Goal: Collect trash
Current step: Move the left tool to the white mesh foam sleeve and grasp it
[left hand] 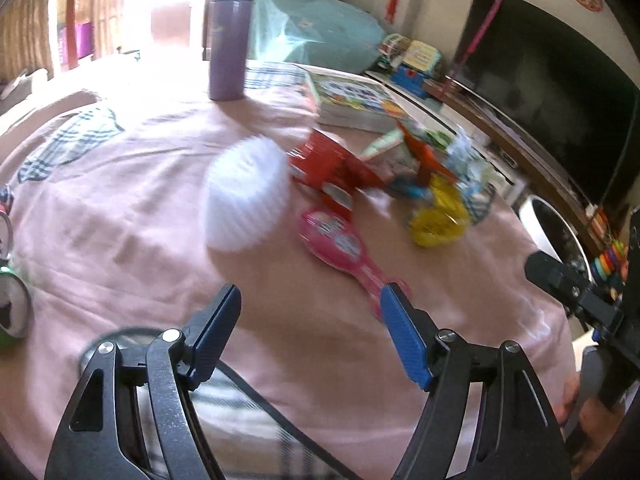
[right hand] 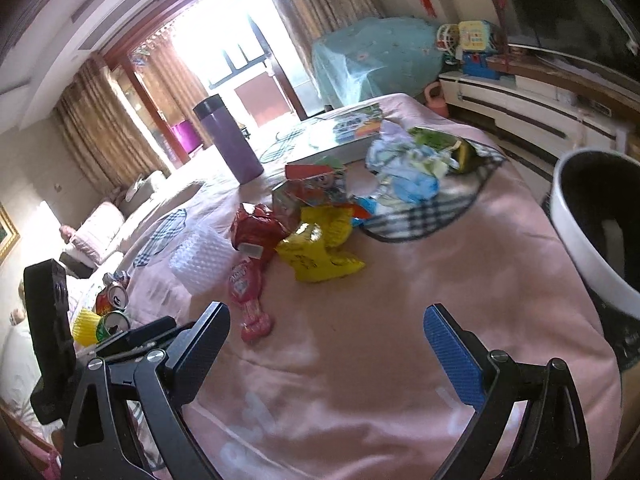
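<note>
Both tools over the pink cloth [right hand: 400,280], nothing gripped. My left gripper [left hand: 310,312] stands with jaws apart and empty; my right gripper [right hand: 326,328] likewise, wide and bare.

Trash sits in a loose heap mid-table: pink wrapper [right hand: 248,300] nearest, its tail just beside my left tool's blue pad; white ribbed cup [left hand: 246,196] beside it; red packet [right hand: 256,230], yellow bag [right hand: 320,248], then a crumpled pile of paper [right hand: 408,168] farther back. Cans [right hand: 114,312] and a small yellow cup [right hand: 84,326] lie well apart at the left edge.

White bin [right hand: 592,240] stands off the right edge of the table, black liner visible. Purple flask [right hand: 228,140] and book [right hand: 340,136] are not trash, I judge; leave them.

Step in hand: approach, first pick not yet made. Left view is smeared, so the wrapper's exact lie is uncertain.

Next move calls for lowering the left jaws astride the pink wrapper, pinching flat against the cloth without snagging fabric, then carrying across to the bin
</note>
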### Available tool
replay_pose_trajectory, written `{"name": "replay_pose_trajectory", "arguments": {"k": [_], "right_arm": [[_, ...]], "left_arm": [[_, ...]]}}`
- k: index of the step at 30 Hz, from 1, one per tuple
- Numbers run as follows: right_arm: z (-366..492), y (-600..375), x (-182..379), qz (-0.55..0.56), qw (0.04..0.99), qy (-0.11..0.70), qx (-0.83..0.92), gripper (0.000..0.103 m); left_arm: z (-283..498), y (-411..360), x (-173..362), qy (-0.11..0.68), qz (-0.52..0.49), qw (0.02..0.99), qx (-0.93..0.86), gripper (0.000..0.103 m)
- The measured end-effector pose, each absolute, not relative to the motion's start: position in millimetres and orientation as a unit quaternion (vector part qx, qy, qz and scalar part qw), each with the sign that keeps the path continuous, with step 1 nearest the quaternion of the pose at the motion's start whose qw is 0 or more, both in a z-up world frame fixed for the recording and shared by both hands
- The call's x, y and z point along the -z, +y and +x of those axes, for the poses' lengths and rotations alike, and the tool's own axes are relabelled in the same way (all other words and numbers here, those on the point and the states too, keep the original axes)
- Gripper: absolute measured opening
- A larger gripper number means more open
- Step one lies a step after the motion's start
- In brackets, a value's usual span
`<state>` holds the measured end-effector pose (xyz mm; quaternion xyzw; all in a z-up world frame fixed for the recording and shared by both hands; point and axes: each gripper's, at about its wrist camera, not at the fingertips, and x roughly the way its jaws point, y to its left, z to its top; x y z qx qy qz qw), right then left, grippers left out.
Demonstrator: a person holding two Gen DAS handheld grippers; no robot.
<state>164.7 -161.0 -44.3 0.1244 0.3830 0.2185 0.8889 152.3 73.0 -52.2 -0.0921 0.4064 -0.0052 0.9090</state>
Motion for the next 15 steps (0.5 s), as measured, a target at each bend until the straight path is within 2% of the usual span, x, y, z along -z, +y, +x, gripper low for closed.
{"name": "replay_pose_trajectory", "arguments": {"k": [6,12,14,15], "right_arm": [[189.1,-145.3,49.8,0.109,0.887,0.393,-0.218,0.093],[211.8,-131.5,63.7,0.098,0.880,0.411,-0.218,0.079],[217.1,-131.8,68.6,0.102,0.876,0.417,-0.219,0.069],[219.2,-132.7,71.2,0.106,0.874,0.419,-0.220,0.066]], "left_arm": [[177.5,97.1,49.6,0.399,-0.085,0.913,-0.027,0.081],[201.0,108.4,56.6,0.399,-0.079,0.912,-0.046,0.080],[206.9,108.4,60.1,0.401,-0.083,0.912,-0.037,0.068],[208.9,108.2,61.5,0.404,-0.085,0.910,-0.031,0.053]]}}
